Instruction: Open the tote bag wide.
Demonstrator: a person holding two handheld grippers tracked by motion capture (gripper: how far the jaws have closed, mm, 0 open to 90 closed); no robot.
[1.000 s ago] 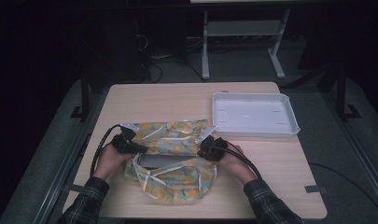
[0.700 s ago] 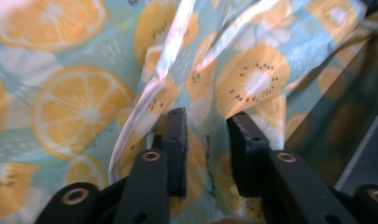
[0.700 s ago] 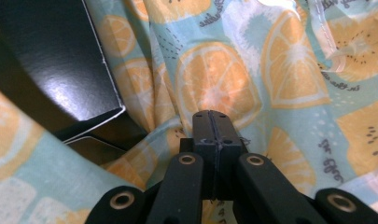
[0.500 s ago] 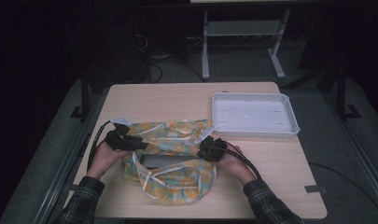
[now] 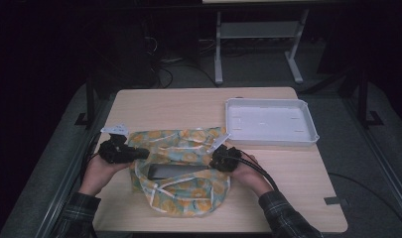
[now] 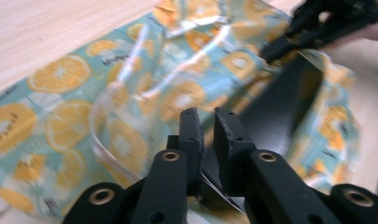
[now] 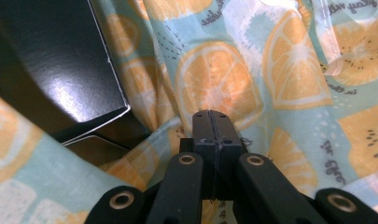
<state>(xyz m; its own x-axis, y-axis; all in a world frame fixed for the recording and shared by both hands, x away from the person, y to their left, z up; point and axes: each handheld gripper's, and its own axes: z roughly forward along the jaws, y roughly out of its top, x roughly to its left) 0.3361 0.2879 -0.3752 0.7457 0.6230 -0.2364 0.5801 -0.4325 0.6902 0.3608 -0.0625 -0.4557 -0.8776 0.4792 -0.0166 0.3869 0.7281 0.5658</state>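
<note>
at the table's near edge, the right gripper point(image 5: 219, 159) pinches the orange-print bag point(image 5: 188, 148); the left gripper point(image 5: 139, 154) (closing) stands slightly ajar.

- A lab or test room set up for recording, not a home.
- A plain wooden table point(image 5: 188, 106) stands alone in the middle, lit from above, while the room around it is dark.
- Grey carpet point(image 5: 367, 163) covers the floor.
- Cables point(image 5: 168, 62) lie tangled on the floor behind the table.
- A white metal stand point(image 5: 255, 37) with splayed legs rises behind the table, as for a bench or rig.
- Dark frame rails point(image 5: 382, 148) run along both sides of the table.
- A strip of tape point(image 5: 335, 201) marks the table's corner.
- A bare white tray point(image 5: 307, 136) sits on the table.
</note>
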